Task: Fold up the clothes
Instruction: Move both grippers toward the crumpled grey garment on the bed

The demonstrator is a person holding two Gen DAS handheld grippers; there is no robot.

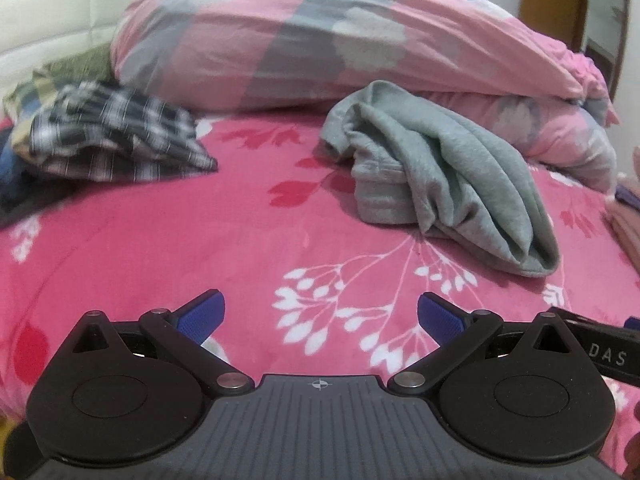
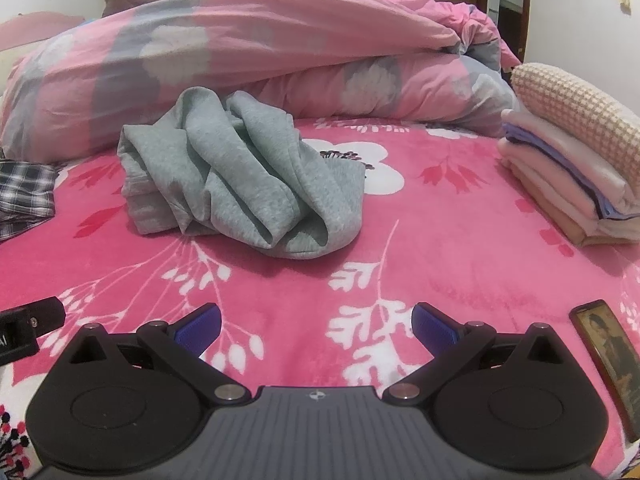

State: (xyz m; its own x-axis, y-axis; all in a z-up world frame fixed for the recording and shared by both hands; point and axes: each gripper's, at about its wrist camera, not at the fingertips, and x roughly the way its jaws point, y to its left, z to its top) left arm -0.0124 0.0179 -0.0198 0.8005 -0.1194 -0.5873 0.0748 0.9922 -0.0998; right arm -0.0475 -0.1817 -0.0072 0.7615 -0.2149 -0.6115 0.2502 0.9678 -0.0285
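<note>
I have both grippers low over the near edge of the bed, whose bright pink fleece bedspread with white and red leaf prints fills most of each view. My left gripper has its blue-padded fingers spread wide with nothing between them, and my right gripper is spread just as wide and equally empty. At the far right of the left wrist view I see the black body of the right gripper close beside mine.

The crumpled grey-green knit sweatshirt lies bunched in a heap in the middle of the bed, well apart from both grippers, its ribbed hem toward the left and a rolled fold pointing toward me. Between it and the grippers lies an open stretch of bare bedspread.

Behind the sweatshirt, the rolled pink and grey flowered quilt runs across the far side of the bed like a wall. To the left sits a rumpled black-and-white checked shirt on top of other loose clothes. To the right stands a neat stack of folded pale pink and lilac garments topped by a cream waffle-knit piece. A dark-framed phone lies flat on the near right edge, just beside my right gripper.
</note>
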